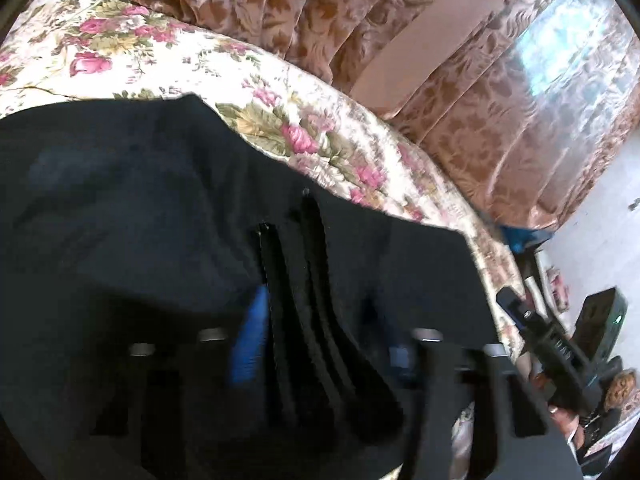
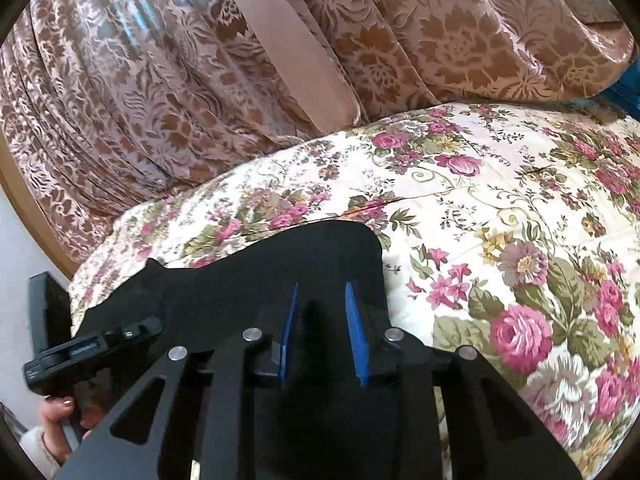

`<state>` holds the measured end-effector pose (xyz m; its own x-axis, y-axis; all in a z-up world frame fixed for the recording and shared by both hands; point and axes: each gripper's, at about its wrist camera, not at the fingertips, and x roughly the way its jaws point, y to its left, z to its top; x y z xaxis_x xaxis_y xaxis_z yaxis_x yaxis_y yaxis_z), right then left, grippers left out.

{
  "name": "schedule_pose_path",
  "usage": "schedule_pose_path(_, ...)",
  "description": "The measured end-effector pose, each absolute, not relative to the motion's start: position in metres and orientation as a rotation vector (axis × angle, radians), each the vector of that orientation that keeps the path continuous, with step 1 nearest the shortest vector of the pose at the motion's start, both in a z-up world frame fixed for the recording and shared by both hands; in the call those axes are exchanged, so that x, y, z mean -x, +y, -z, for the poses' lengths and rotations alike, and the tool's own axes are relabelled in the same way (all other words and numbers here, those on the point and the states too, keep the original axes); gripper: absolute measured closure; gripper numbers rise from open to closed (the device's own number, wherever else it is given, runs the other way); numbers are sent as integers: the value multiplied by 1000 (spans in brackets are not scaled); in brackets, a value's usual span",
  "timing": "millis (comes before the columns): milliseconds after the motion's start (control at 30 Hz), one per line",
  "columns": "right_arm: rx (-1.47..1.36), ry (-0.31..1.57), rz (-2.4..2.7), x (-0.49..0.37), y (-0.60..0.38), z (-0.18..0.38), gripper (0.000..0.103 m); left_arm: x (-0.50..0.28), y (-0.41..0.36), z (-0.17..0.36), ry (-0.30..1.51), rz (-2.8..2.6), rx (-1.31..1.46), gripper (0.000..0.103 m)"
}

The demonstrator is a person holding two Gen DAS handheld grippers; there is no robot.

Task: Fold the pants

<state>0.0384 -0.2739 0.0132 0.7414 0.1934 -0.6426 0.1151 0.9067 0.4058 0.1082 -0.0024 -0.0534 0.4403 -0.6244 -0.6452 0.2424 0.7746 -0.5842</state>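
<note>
Black pants (image 2: 256, 280) lie bunched at the bed's (image 2: 460, 184) near edge; right gripper (image 2: 320, 304) hovers over the cloth with jaws parted, apparently lining up a grasp, while left gripper (image 1: 304, 272) looks clamped on stacked folds, likely to anchor the fold.

No legible text, label, brand, number or sign anywhere in either view. Only plain black fabric ahead of the fingers and floral print beyond them, without lettering. Faint raised marks on the black gripper body (image 1: 560, 350) to the right of the fingers in the left wrist view, too blurred to read.
</note>
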Motion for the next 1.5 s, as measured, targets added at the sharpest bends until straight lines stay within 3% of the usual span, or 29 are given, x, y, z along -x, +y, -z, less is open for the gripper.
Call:
schedule_pose_path(67,-433,751,-60,-44,-273,-10,80,-104,0,48,939,572,473,84)
schedule_pose_path(300,-400,812,-72,-67,-265,28,82,-74,17,51,859,523,470,86)
schedule_pose_path(567,-226,743,-46,-62,-247,37,81,-78,15,67,828,491,439,85)
schedule_pose_path(667,-236,723,-39,-53,-247,30,75,-76,27,69,830,518,519,83)
schedule_pose_path(700,-233,711,-45,-48,-244,27,67,-73,34,68,825,517,566,82)
schedule_pose_path(800,-207,661,-83,-26,-228,17,63,-60,52,63,786,476,606,70)
schedule_pose_path(867,-198,644,-126,-17,-217,15,64,-48,65,59,739,426,614,55)
schedule_pose_path(933,-198,649,-168,-10,-208,17,64,-35,82,55,693,372,622,48)
schedule_pose_path(1033,-195,657,-170,-6,-200,26,62,-19,104,48,649,288,617,45)
schedule_pose_path(1100,-177,649,-158,-6,-196,30,60,-7,116,43,619,213,597,33)
schedule_pose_path(1500,-153,565,-139,5,-188,39,56,54,203,32,470,-208,664,27)
